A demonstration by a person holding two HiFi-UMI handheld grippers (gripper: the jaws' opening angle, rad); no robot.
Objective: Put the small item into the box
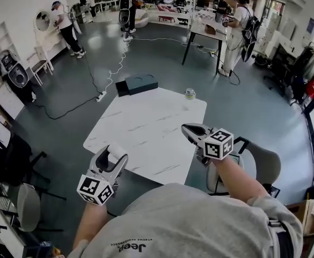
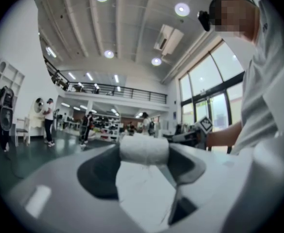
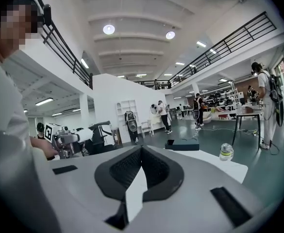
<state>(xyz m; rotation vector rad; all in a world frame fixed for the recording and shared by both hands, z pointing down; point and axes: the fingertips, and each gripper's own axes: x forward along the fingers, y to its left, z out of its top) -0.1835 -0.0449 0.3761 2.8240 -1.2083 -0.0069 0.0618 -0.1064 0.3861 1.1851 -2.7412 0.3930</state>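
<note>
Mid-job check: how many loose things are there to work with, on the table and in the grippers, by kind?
Dark box: 1
Small jar: 1
White roll, held in the left gripper: 1
Total: 3

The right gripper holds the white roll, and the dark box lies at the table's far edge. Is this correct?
No: the left gripper holds the white roll, as the left gripper view shows. The dark box does lie at the table's far edge.
</note>
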